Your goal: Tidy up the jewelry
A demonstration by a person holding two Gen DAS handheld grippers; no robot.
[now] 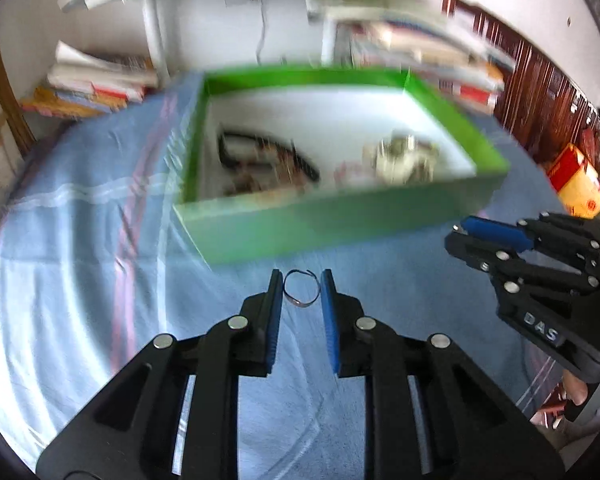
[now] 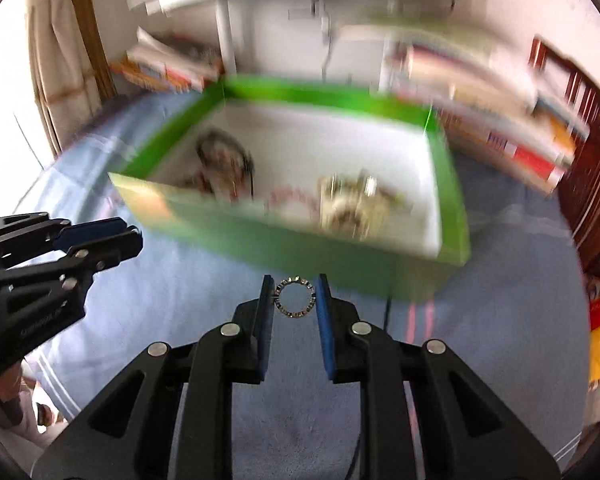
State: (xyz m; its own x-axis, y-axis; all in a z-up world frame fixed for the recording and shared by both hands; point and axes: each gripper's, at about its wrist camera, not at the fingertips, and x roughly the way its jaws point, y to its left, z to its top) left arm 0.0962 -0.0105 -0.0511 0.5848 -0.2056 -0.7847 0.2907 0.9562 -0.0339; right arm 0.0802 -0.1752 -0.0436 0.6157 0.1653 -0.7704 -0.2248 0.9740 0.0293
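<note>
Item one: a thin open-ended metal ring, plain silver band with a gap at its top, held at the tips of the left gripper. The jaws stand narrowly apart, their blue pads pressing the ring from both sides, low in the middle of the left wrist view above the blue cloth.

Item two: a studded ring, a closed circle set with small pale stones, held the same way by the right gripper, jaws narrow and pads clamped on its sides, low centre of the right wrist view.

Item three: a green box, open-topped, white inside, standing on a light blue striped bedsheet just beyond both grippers. Contents, blurred: at the left of the box, a dark looped piece of jewelry with brownish parts; at the right, a pale gold and silver heap of jewelry; between them, a faint pink item, kind not readable.

Item four: surroundings. Stacks of books lie at upper left and upper right of both views, behind the box. Dark red wooden furniture fills the right edge.

Each gripper shows at the side of the other's view.
</note>
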